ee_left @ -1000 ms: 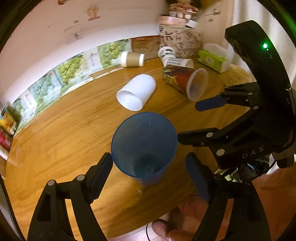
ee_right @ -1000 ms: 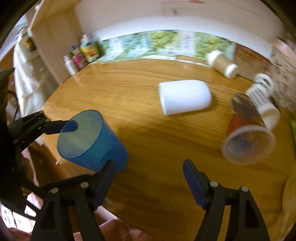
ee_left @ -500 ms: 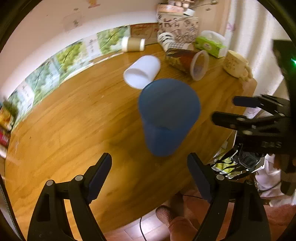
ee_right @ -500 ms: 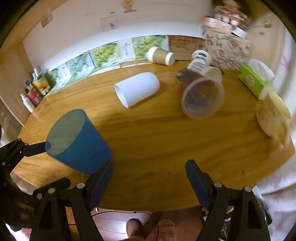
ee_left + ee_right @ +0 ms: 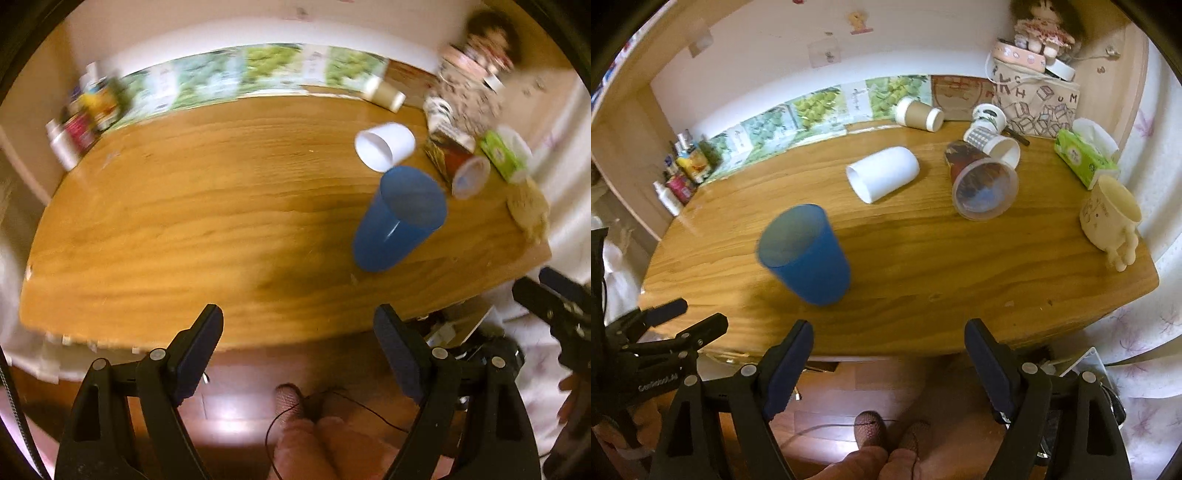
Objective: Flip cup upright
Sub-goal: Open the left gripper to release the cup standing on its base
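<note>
A blue plastic cup (image 5: 809,258) stands upright, mouth up, near the front edge of the wooden table (image 5: 923,266); it also shows in the left wrist view (image 5: 399,221). My left gripper (image 5: 297,354) is open and empty, back off the table's front edge, left of the cup. My right gripper (image 5: 888,363) is open and empty, also off the front edge, just right of the cup. The left gripper shows at the lower left of the right wrist view (image 5: 665,328).
A white cup (image 5: 882,179), a clear patterned cup (image 5: 982,186), a checkered paper cup (image 5: 993,138) and a brown paper cup (image 5: 918,112) lie on their sides farther back. A cream mug (image 5: 1110,216) and a tissue box (image 5: 1084,157) stand at right. Bottles (image 5: 679,181) stand at left.
Both grippers have pulled back from the blue cup past the table's front edge. The left gripper has swung left, so the cup now sits at its right. The cup stands free.
</note>
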{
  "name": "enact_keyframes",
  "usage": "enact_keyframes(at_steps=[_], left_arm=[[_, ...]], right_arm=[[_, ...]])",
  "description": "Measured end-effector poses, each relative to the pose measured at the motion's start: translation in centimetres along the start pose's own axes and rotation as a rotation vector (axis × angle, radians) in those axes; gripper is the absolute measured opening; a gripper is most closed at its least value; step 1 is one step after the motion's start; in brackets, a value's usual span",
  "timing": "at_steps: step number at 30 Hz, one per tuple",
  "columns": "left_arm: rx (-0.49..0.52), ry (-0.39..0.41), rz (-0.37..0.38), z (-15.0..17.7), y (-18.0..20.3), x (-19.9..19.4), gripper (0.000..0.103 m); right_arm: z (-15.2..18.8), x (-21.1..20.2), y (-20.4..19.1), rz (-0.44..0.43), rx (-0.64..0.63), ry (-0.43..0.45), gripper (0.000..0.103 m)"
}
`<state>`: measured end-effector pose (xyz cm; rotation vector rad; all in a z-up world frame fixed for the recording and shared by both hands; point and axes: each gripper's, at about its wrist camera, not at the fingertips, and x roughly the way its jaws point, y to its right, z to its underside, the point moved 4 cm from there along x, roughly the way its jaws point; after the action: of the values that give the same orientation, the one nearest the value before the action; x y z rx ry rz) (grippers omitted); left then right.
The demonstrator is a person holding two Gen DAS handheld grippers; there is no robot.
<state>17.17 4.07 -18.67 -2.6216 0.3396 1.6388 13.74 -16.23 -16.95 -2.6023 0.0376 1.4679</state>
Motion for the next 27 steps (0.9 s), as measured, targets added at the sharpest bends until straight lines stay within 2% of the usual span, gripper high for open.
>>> enact_keyframes(at_steps=[7, 14, 20, 23, 27], left_arm=[[-0.046, 0.049, -0.049, 0.5, 0.4, -5.5, 0.086], [-0.110, 0.115, -0.090, 0.5, 0.6, -9.5, 0.086], [-0.127, 0.197, -0.111, 0.8, 1.4, -12.4, 0.086], [-0.133, 0.235, -0.118, 1.0, 1.8, -13.4, 0.086], [-0.131, 0.312, -0.166, 1.3, 2.0, -14.9, 0.089]], right_arm=[[0.7, -5.0, -1.0, -0.090, -0.008, 0.013, 0.084], [1.3, -8.1, -1.0, -0.101, -0.002, 0.016, 0.084], [1.3, -10.5, -1.7, -0.093, -0.033, 0.079, 0.084], [1.4, -12.0, -2.1, -0.080, -0.051, 0.140, 0.084], [1.2, -13.7, -2.6, -0.064, -0.081, 0.231, 0.084]])
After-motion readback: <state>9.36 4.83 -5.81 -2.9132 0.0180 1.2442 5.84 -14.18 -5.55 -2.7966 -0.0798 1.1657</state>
